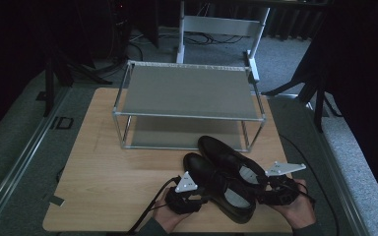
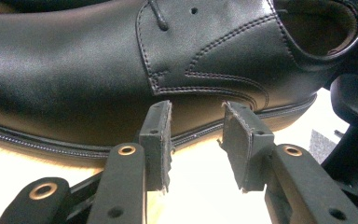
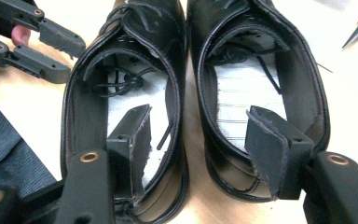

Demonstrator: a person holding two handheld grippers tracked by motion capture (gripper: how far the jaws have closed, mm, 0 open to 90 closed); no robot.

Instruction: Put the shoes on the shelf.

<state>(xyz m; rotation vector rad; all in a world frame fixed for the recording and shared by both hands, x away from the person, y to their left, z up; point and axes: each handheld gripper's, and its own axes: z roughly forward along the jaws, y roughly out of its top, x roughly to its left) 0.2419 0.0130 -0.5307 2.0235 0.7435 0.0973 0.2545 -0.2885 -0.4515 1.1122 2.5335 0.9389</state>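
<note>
Shoes [image 1: 224, 178]: plain black, no legible writing.

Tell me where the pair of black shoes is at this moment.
In the high view, the black shoes stand side by side at the table's near right edge, in front of the metal rack.

A light wooden tabletop [image 1: 103, 172] carries a two-tier metal-framed shoe rack [image 1: 187, 93] at its far edge and two black leather lace-up shoes [image 1: 221, 179] near its front-right corner.
</note>
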